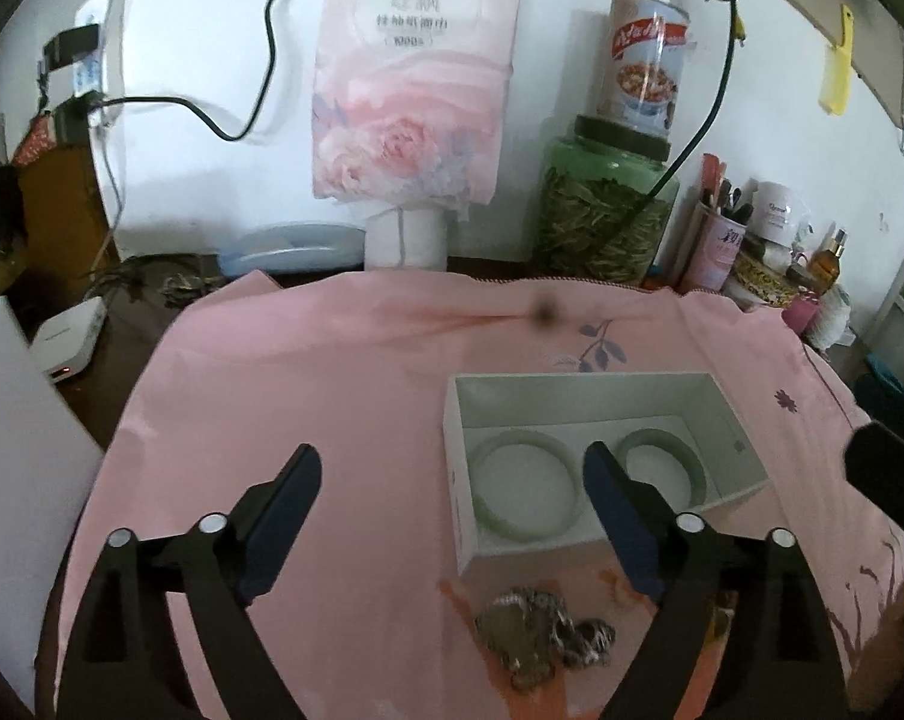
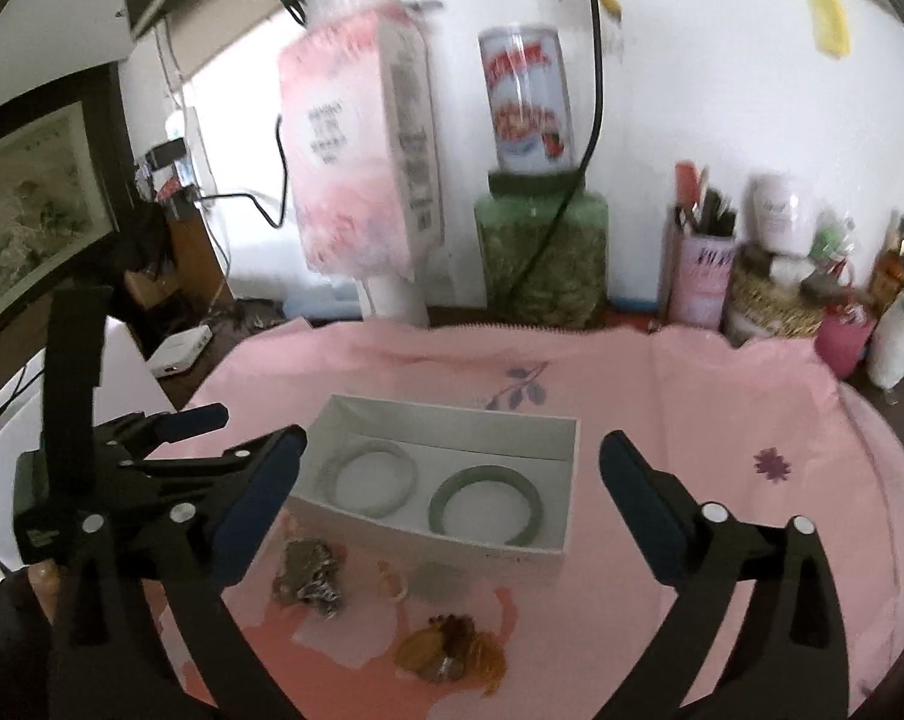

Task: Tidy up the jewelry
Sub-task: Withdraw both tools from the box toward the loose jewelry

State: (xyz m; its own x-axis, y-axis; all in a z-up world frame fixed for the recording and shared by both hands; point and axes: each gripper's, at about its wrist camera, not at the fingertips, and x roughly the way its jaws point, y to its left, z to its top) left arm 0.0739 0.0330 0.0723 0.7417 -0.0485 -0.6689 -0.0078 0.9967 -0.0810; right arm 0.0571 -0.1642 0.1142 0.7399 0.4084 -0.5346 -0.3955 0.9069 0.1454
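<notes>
Both jaws stand wide apart, gripping nothing. From the left wrist, the left gripper (image 1: 452, 480) hovers over the pink cloth (image 1: 332, 372), silver jewelry (image 1: 541, 630) lying between its fingers, just before the white box (image 1: 469, 516) holding two green bangles (side by side). From the right wrist, the right gripper (image 2: 452, 468) frames that box (image 2: 452, 531); amber beads (image 2: 452, 648) lie nearest.

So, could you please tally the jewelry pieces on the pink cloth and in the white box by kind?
Green bangles in the white box: 2, the paler bangle and the darker bangle
Silver metal piles: 1, silver pile
Amber-orange piles: 1, amber pile
Small pale pieces on the cloth: 2, pale ring and pale green piece
Total: 6
</notes>
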